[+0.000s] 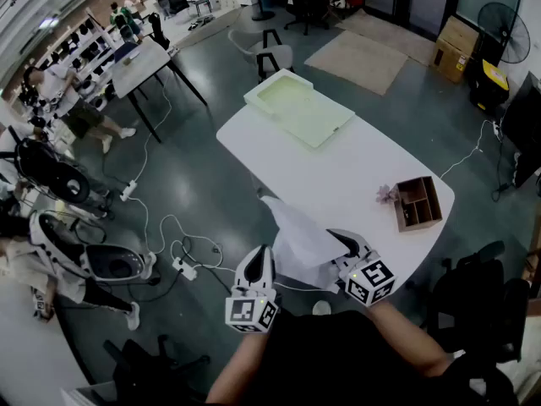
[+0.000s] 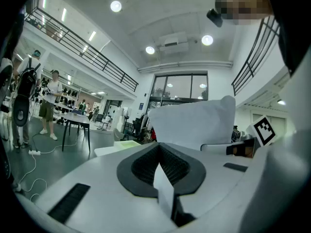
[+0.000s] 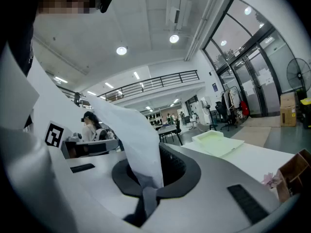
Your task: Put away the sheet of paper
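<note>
A white sheet of paper (image 1: 297, 237) is held up, bent, over the near edge of the white table (image 1: 355, 172). My left gripper (image 1: 261, 255) is shut on its left edge, and a strip of paper (image 2: 163, 188) is pinched in the closed jaws. My right gripper (image 1: 340, 238) is shut on the right edge, where the sheet (image 3: 133, 140) rises out of the closed jaws. An open pale green folder (image 1: 300, 108) lies at the table's far end, well beyond both grippers.
A brown wooden organiser (image 1: 418, 203) and a small pink flower (image 1: 387, 194) sit at the table's right side. Black chairs (image 1: 473, 299) stand at the right. Cables and a power strip (image 1: 182, 265) lie on the floor at the left, where people stand by other tables.
</note>
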`<action>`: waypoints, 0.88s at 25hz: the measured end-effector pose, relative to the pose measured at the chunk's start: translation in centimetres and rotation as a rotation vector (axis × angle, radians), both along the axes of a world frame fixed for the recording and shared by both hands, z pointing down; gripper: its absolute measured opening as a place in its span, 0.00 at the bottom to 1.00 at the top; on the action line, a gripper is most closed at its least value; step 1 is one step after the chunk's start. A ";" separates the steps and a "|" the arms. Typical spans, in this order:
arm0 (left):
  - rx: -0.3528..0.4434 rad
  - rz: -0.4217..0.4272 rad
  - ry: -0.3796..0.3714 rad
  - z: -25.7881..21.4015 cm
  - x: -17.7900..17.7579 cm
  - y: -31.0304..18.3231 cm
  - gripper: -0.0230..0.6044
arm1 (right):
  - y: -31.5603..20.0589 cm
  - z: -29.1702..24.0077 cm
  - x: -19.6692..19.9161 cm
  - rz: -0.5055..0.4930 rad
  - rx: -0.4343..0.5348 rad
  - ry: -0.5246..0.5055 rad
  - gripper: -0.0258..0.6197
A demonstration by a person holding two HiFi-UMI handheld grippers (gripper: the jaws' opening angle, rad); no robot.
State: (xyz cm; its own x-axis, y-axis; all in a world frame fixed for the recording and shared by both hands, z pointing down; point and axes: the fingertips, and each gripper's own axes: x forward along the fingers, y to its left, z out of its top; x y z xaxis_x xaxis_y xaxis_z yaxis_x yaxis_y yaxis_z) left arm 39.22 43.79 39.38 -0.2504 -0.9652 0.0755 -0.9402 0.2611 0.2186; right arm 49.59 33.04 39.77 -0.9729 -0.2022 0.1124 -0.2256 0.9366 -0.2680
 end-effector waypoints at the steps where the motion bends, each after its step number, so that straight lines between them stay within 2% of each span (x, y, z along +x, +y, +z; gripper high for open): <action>1: 0.000 -0.003 0.001 0.0 -0.2 0.1 0.04 | 0.0 0.0 -0.1 0.002 -0.001 0.000 0.04; 11: -0.026 -0.047 -0.007 0.4 -1.6 1.0 0.04 | -0.7 0.7 -0.7 0.007 -0.064 -0.030 0.04; 15: -0.052 -0.067 0.018 1.3 -2.8 1.8 0.04 | -0.6 1.6 -2.1 0.000 -0.106 -0.029 0.04; 22: -0.079 -0.061 0.039 3.5 -8.1 0.6 0.04 | -2.0 2.6 -7.1 0.010 -0.112 -0.001 0.04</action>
State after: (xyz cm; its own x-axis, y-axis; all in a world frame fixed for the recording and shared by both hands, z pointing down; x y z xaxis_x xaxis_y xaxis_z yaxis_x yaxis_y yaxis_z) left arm 31.13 44.39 42.90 -0.3042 -0.9387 0.1621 -0.9131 0.3358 0.2314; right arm 42.49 31.00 42.36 -0.9709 -0.1984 0.1337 -0.2347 0.8985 -0.3709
